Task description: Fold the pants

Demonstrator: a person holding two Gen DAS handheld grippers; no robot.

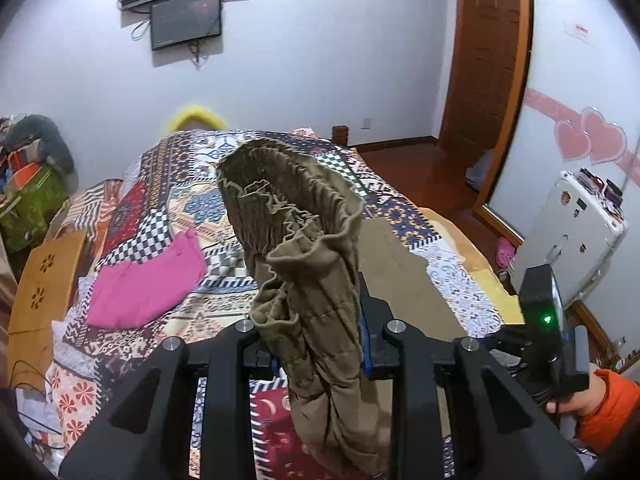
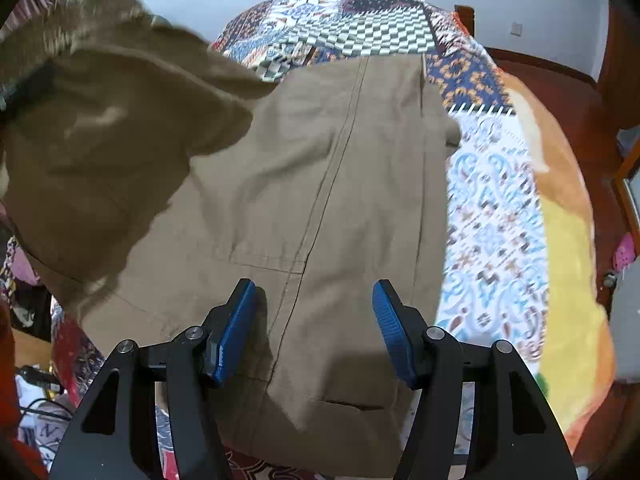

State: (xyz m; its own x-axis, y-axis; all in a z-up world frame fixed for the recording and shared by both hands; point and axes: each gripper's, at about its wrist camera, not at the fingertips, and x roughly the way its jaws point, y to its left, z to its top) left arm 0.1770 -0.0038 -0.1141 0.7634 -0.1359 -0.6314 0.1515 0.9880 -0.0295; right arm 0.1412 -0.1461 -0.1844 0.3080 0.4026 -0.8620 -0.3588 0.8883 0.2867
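Olive-brown pants (image 1: 304,240) hang bunched from my left gripper (image 1: 318,332), which is shut on the fabric just below the gathered elastic waistband; cloth hides the fingertips. In the right wrist view the pants (image 2: 340,180) lie flat on the patchwork quilt (image 2: 492,208), and their lifted end (image 2: 100,120) rises blurred at the upper left. My right gripper (image 2: 314,304) hovers open just over the flat cloth, its blue pads (image 2: 390,328) apart with nothing clamped between them. The left wrist view shows that gripper's body (image 1: 548,320), held by a hand in an orange sleeve.
A folded pink garment (image 1: 148,276) lies on the quilt (image 1: 192,184) to the left. A wooden board (image 1: 44,280) and piled clutter (image 1: 32,184) flank the bed's left side. To the right are wooden floor, a door (image 1: 484,60) and a white case (image 1: 576,224).
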